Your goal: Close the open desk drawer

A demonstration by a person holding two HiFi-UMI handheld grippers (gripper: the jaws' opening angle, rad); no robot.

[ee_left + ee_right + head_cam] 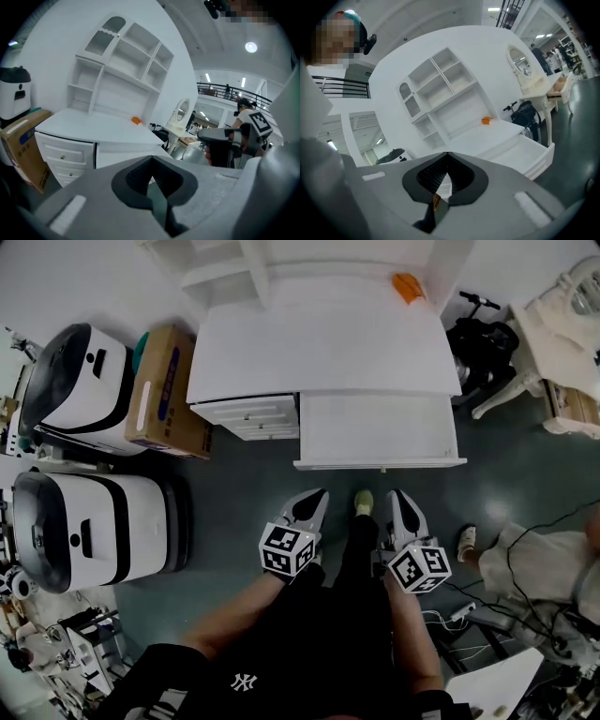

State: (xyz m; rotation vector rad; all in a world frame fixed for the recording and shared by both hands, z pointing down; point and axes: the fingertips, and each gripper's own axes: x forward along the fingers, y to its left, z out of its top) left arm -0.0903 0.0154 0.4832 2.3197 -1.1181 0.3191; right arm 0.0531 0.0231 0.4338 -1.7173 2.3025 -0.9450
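Drawer (380, 427) is pulled out of the white table (319, 352), on its right half: a shallow, smooth white box with a straight grooved front edge facing the person, inside looks bare. Left of it, a stack of small panelled drawers (248, 416) looks shut. Small orange thing (408, 287) at the table's back right corner, beside the open white shelf unit (234, 268). Left claw (316, 495) and right claw (397, 495) are low, side by side, short of the drawer front. Both are pinched tight, tips meeting, nothing between. Bare dark glossy floor (244, 484) between claws and drawer. Cardboard box (164, 390) and rounded white machines (94, 521) crowd the table's left side
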